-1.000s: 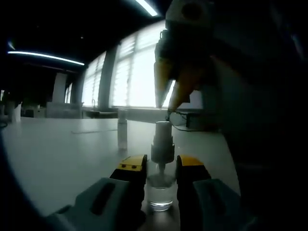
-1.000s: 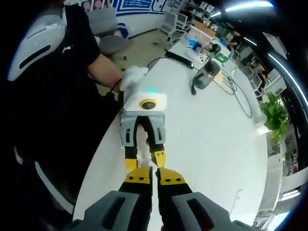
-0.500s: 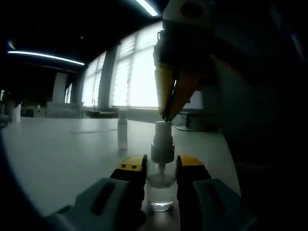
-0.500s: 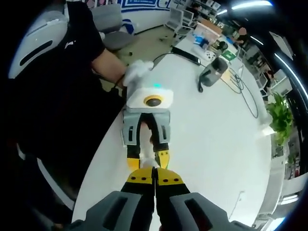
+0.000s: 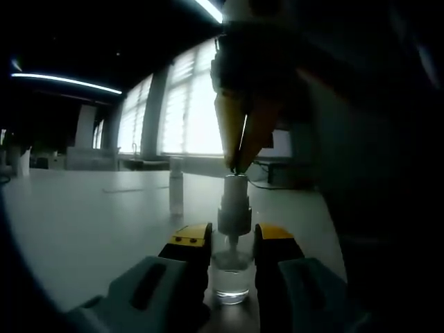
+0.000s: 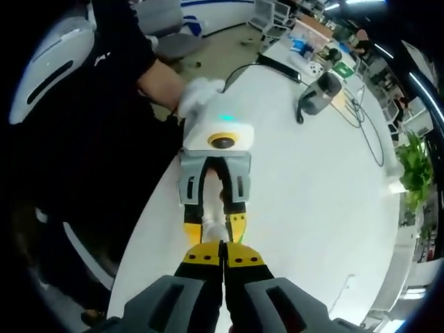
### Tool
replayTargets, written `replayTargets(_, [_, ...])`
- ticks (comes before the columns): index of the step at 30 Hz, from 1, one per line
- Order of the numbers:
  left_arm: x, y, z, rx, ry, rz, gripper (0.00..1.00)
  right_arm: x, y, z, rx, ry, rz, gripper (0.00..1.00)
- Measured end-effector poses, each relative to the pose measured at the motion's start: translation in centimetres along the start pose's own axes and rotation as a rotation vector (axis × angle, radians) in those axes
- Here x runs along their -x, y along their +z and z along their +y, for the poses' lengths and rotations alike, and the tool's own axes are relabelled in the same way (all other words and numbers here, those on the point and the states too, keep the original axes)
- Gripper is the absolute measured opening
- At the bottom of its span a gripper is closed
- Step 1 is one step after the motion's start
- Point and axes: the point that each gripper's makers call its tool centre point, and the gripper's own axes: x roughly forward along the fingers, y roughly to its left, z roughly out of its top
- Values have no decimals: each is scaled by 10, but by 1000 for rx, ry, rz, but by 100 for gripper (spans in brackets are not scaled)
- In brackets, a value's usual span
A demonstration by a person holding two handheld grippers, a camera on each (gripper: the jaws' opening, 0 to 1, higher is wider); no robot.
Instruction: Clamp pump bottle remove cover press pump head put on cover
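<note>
A clear pump bottle [image 5: 231, 274] stands clamped between the left gripper [image 5: 232, 244] jaws on a white table [image 6: 326, 201], its cover [image 5: 176, 186] apparently set aside behind. The right gripper [image 5: 236, 163], jaws pressed together, meets the pump head [image 5: 234, 189]. Pressing is under way; recapping remains.

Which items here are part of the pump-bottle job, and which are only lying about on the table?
In the job:
- pump bottle, clamped by the left gripper
- pump head, with the closed right gripper at its top
- removed cover, standing behind

Lying about:
- desk phone
- cable
- potted plant
</note>
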Motion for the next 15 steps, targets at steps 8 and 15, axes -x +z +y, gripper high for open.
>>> replayTargets(8, [-1, 0, -2, 7, -5, 2, 16, -2, 1, -1, 60, 112, 59, 0])
replayTargets(15, [-2, 0, -3, 21, -22, 3, 16, -3, 0, 0, 85, 167, 61, 0])
